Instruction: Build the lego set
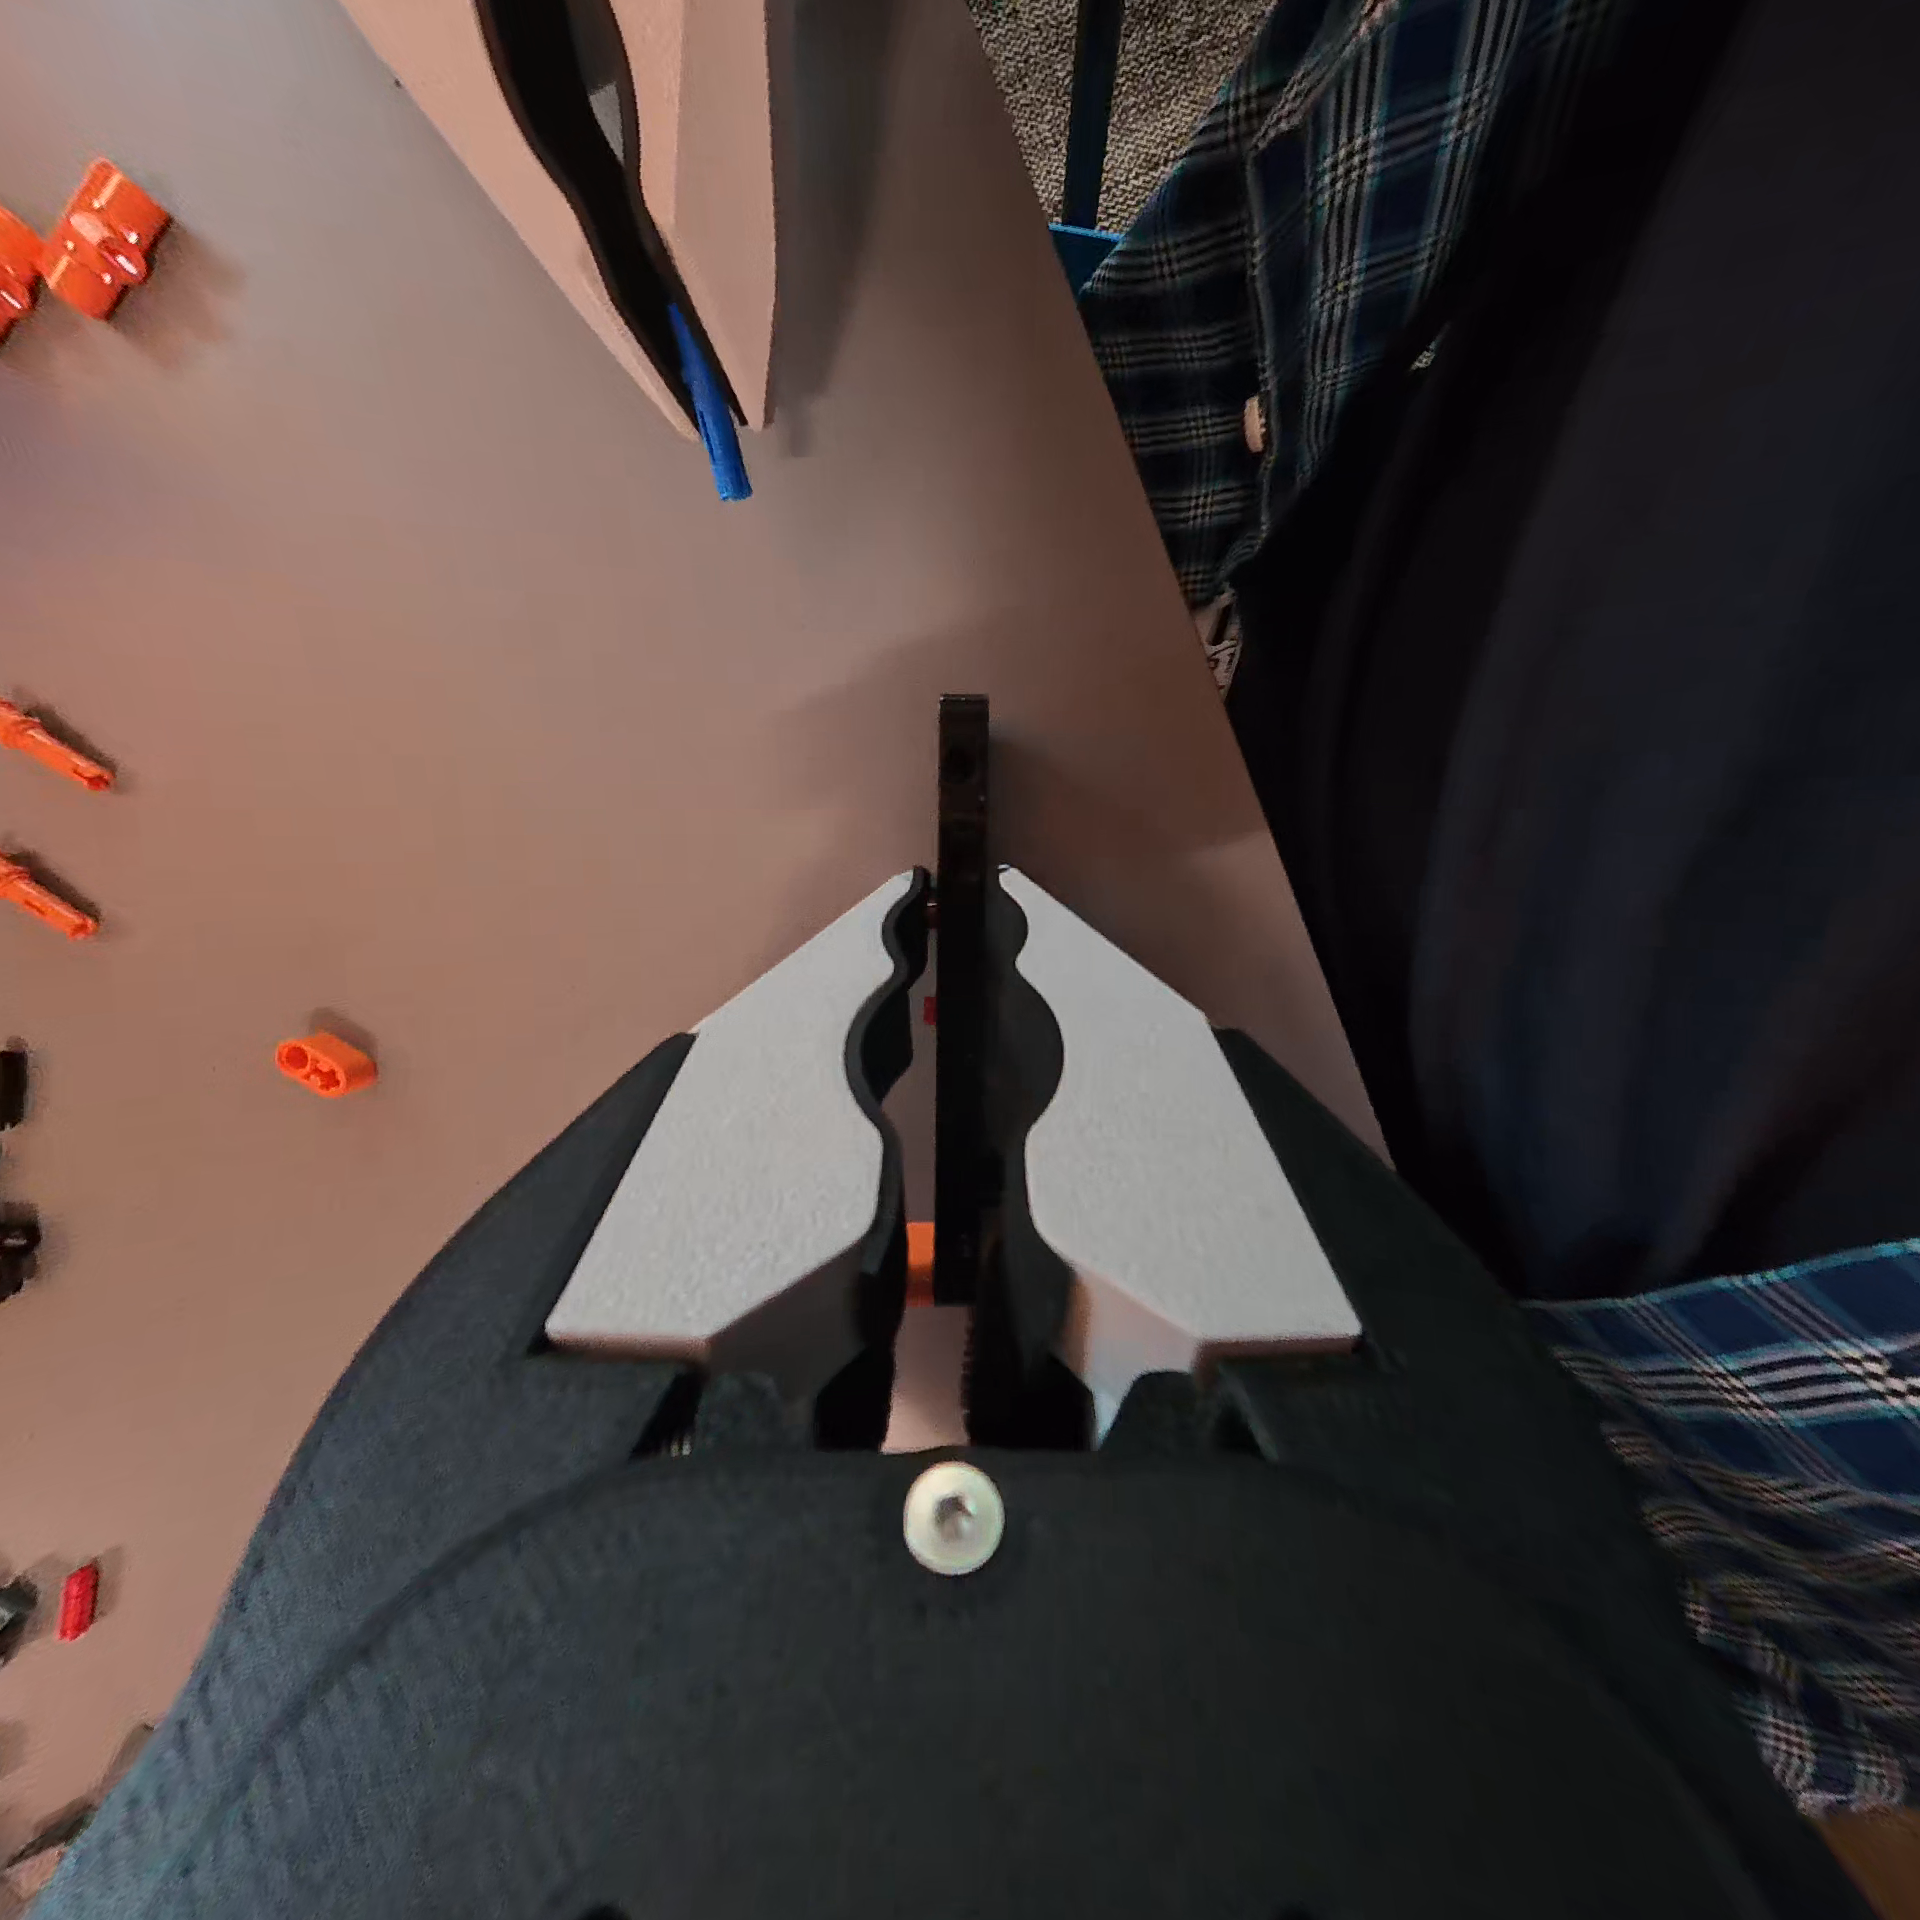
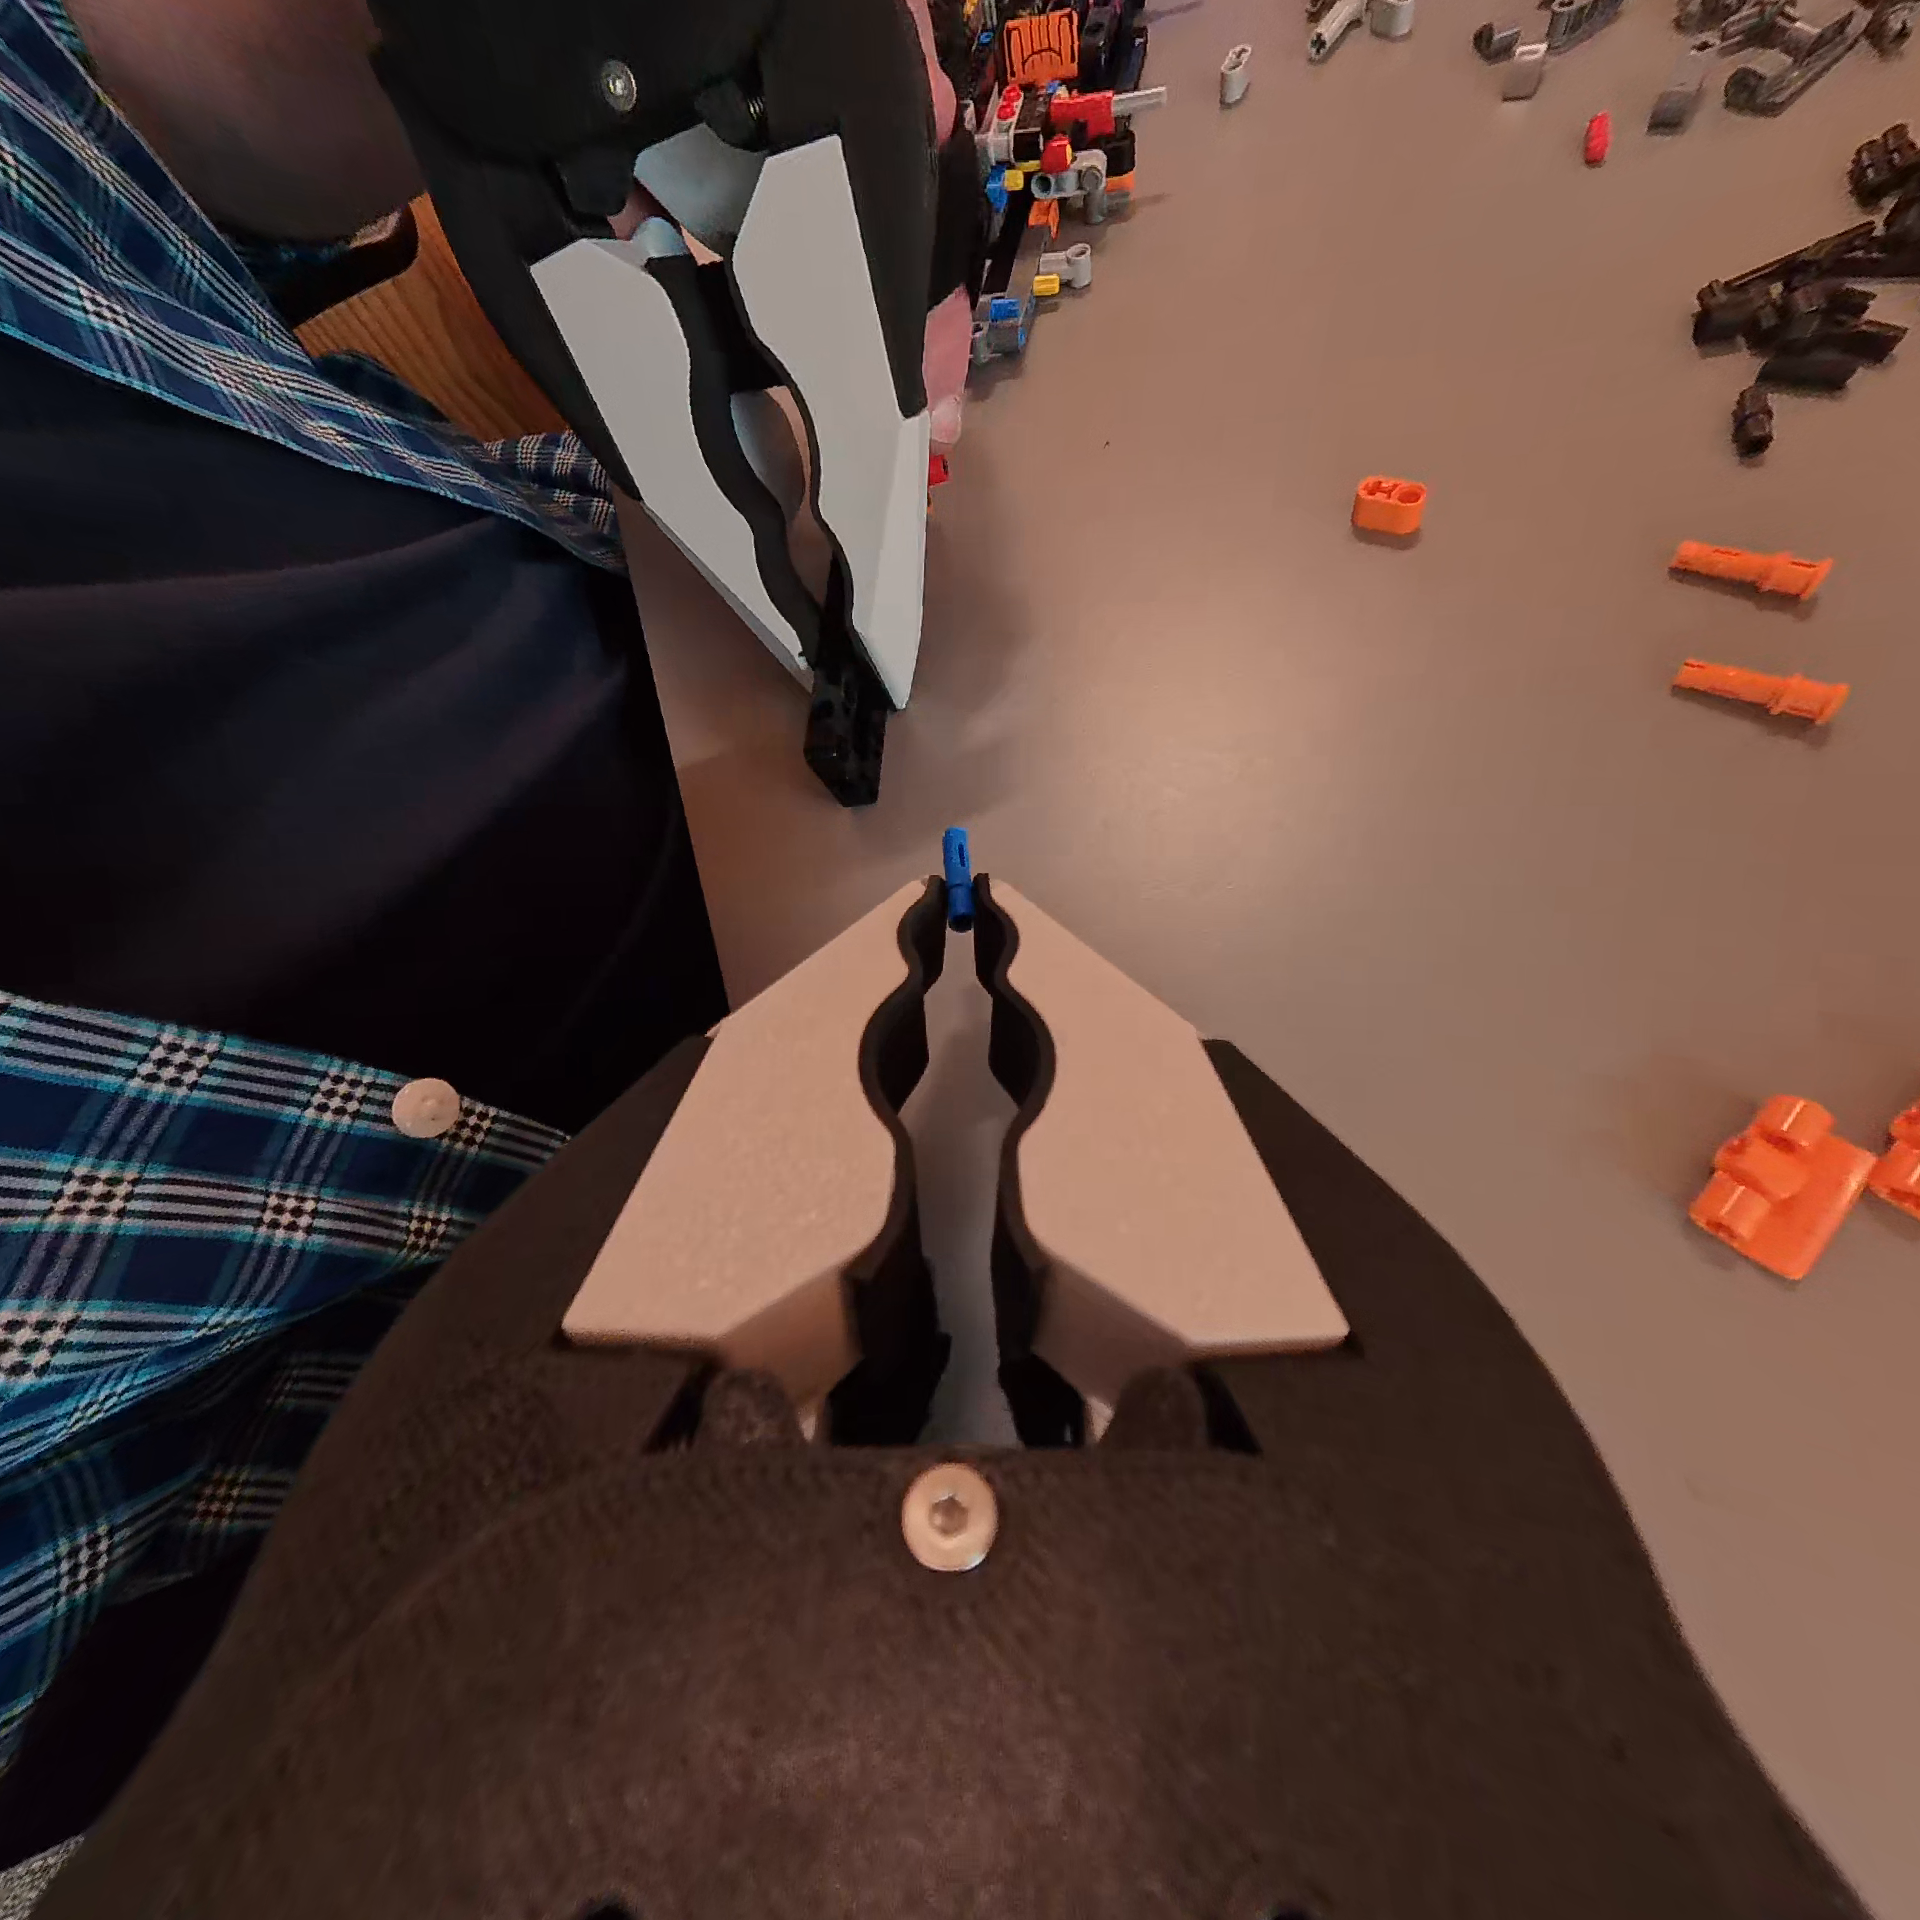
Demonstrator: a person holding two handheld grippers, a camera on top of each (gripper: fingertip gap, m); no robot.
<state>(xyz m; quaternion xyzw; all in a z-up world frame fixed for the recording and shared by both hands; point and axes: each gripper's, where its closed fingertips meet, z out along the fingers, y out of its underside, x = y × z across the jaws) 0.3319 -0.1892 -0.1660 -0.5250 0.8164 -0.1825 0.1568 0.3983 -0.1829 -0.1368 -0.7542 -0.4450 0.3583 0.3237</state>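
Left gripper: clenched on a black beam; I had it edge-on at frame centre, far end poking past the tips, holes showing on its face. A bit of orange showed beside the beam deep in the jaws; couldn't tell what it was.

Right gripper: pinching a small blue pin right at the tips, approx half of it sticking out. In the left wrist view the same pin showed upper centre, near the beam but apart.

Beam vs pin: in the right wrist view the beam end sat just above and left of the pin, not touching. I judged the step in hand was seating pin into a beam hole; not yet done.

Build so far: a partly built model of mixed colours stood at top centre of the right view, behind the left gripper. So some assy was done.

Left to do: plenty, I judged. Loose on the table: 2 orange pins, an orange connector, 2 orange blocks, a black pile upper right, grey bits along the top edge.

Person: plaid sleeve lower left in right view.
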